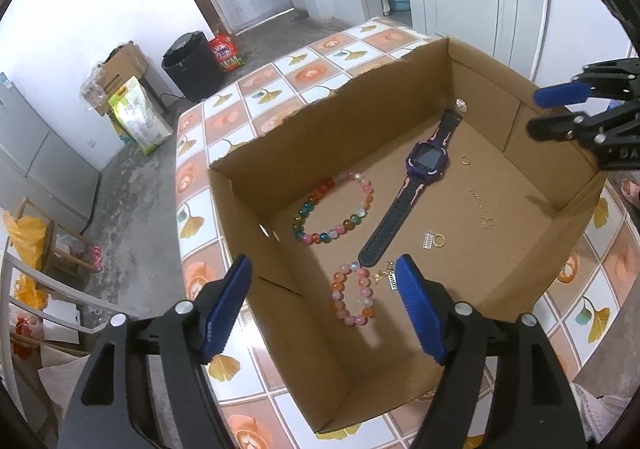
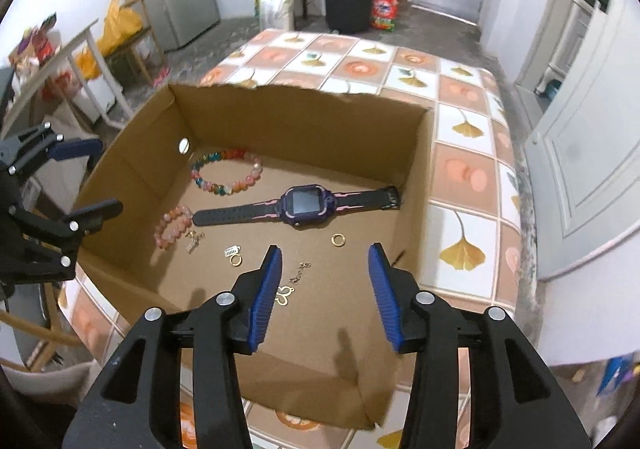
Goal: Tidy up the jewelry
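A: Which step was judged to be in hand?

B: A release, it seemed. The left claw [image 1: 324,305] was held open above the near end of the cardboard box [image 1: 472,57], nothing between its pads; the right claw [image 2: 324,297] was likewise parted and empty over the box floor.

A: And where was the jewelry seen?

B: All of it inside the box. In the left wrist view, the watch [image 1: 420,185] was laid at the centre, the multicoloured bead bracelet [image 1: 334,209] at nine o'clock of it, the pink bead bracelet [image 1: 354,297] at seven o'clock, just above the left claw. A gold ring [image 1: 439,240] with a small silver charm [image 1: 428,239] just beside it was found at six o'clock, another gold ring [image 1: 465,160] at three o'clock. A thin gold chain [image 2: 294,283] was seen beside the right claw's left pad.

A: What was called for next?

B: Probably a careful pinch on something small and flat.

A: Any obstruction?

B: The box walls, over which any reach had to be made. The tiled surface [image 2: 460,121] around the box was seen bare.
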